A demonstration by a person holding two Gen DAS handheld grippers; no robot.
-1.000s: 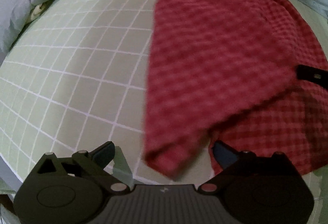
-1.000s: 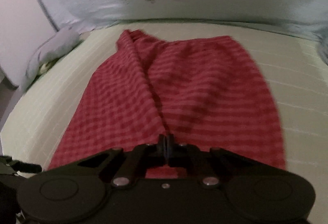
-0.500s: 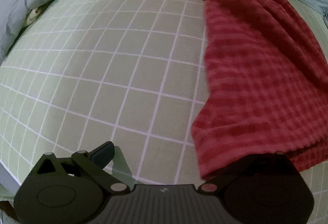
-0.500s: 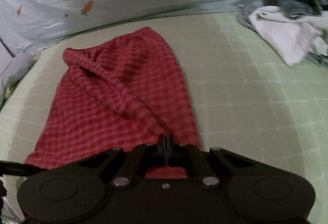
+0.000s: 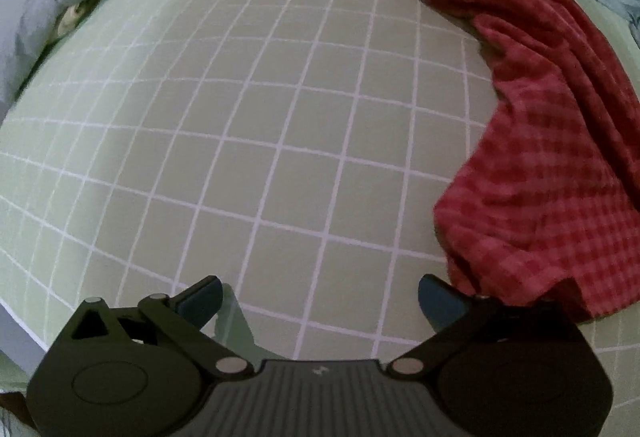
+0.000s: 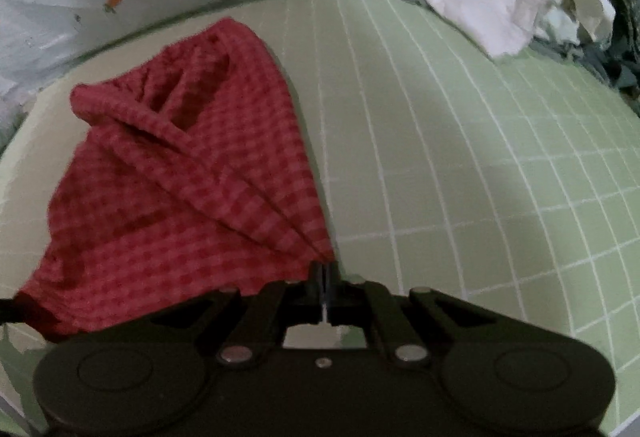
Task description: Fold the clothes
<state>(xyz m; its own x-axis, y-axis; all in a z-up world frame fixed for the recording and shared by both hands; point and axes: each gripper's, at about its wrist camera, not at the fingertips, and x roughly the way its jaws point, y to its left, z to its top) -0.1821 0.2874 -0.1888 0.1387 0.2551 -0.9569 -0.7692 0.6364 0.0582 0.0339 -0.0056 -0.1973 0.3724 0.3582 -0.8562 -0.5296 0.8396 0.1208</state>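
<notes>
Our right gripper (image 6: pixel 325 273) pinches a corner of the red checked cloth (image 6: pixel 180 197), which fans out over the green gridded bed (image 6: pixel 460 157). Our left gripper (image 5: pixel 320 297) hangs wide apart, empty, beside the cloth.

Red checked cloth (image 6: pixel 180 197) is looking soft, nubby; sheet (image 5: pixel 240 117) is showing smooth matt fabric w/ white grid; grippers' (image 5: pixel 320 301) plastic matt.

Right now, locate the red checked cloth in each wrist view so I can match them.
Left wrist: red checked cloth fills the right side, from top centre down to the left gripper's right finger.
Right wrist: it fills the left half, gathered in the shut right gripper.
Shared landmark: green grid sheet.
</notes>
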